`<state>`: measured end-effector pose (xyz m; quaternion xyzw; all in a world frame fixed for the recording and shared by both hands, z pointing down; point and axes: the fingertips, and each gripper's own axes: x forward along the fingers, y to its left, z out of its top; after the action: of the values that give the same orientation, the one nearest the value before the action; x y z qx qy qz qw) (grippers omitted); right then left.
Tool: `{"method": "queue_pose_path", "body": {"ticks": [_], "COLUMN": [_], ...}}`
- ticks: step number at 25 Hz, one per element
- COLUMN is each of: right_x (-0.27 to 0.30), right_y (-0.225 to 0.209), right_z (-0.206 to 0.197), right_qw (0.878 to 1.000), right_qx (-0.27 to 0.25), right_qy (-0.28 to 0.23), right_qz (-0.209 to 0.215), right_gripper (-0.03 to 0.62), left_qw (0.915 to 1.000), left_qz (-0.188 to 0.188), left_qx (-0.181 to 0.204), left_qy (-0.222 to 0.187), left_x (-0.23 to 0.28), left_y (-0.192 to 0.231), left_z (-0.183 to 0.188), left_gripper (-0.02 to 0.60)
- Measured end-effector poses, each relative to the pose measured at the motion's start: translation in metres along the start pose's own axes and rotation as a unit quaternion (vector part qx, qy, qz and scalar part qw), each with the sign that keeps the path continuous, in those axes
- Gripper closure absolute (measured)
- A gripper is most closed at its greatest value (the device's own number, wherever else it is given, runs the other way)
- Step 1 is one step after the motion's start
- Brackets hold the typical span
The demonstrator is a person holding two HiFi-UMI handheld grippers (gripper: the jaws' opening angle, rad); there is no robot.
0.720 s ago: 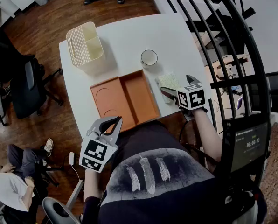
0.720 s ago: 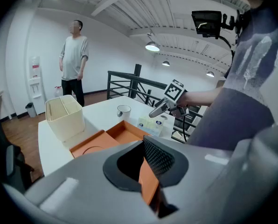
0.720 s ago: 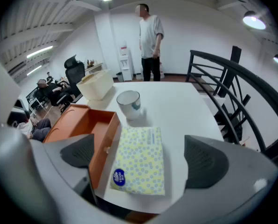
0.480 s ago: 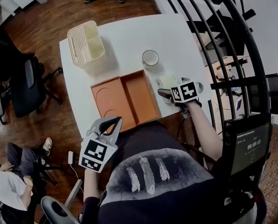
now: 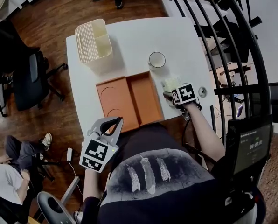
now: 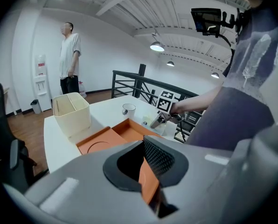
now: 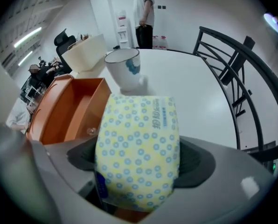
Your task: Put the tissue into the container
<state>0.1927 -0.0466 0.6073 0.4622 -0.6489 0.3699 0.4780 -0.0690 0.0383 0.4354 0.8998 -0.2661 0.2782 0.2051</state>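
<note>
Right gripper view is showing the tissue [image 7: 136, 153], a yellow dotted pack, standing between the right gripper's [image 5: 172, 92] jaws and filling the gap. The jaws are standing wide and their pads are pressing on its two sides, so I am reading this as a pinch. Head view is placing the pack at the right of the table [image 5: 139, 36], just right of the tray [image 5: 141, 94] and nearer than the cup [image 5: 156, 59]. Whether it is resting on the table or just clear of it I cannot tell. The container [image 5: 90, 43], cream and divided, is sitting well apart at the far left corner. The left gripper [image 5: 116, 121] is hanging off the near edge, its jaws drawn together at the tips and holding nothing.

As I am judging it, the grasp is being made and the carry is not yet begun. The next move is calling for a lift clear of the tray's wall, a long carry left and far over the tray, then a release above one of the container's compartments. The pack is looking soft, so the pinch is needing to be firm for that reach
</note>
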Motion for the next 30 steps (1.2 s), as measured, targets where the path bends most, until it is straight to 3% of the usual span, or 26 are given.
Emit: {"method": "queue_pose_path", "body": {"ticks": [5, 9, 13, 24, 30], "right_x": [-0.042, -0.108, -0.110, -0.045, -0.019], "right_y": [0.019, 0.079, 0.129, 0.159, 0.155], "right_z": [0.019, 0.050, 0.056, 0.038, 0.034], "right_qw": [0.997, 0.986, 0.982, 0.991, 0.991], "right_qx": [0.036, 0.003, -0.025, -0.011, 0.061], "right_qy": [-0.056, -0.123, -0.123, -0.058, -0.058], "right_qz": [0.037, 0.109, 0.141, 0.121, 0.103], "right_gripper": [0.120, 0.120, 0.121, 0.120, 0.120], "left_qw": [1.0000, 1.0000, 0.9999, 0.9999, 0.9998], "left_qz": [0.001, -0.002, -0.011, -0.003, 0.002], "left_qx": [-0.002, -0.002, 0.003, -0.012, -0.017], "left_qy": [-0.005, -0.006, -0.012, -0.011, -0.008], "left_x": [-0.005, -0.006, -0.008, -0.025, -0.032], "left_y": [0.003, 0.005, 0.007, 0.015, 0.023], "left_z": [-0.001, -0.004, -0.008, -0.022, -0.033], "left_gripper": [0.568, 0.568, 0.568, 0.568, 0.568]}}
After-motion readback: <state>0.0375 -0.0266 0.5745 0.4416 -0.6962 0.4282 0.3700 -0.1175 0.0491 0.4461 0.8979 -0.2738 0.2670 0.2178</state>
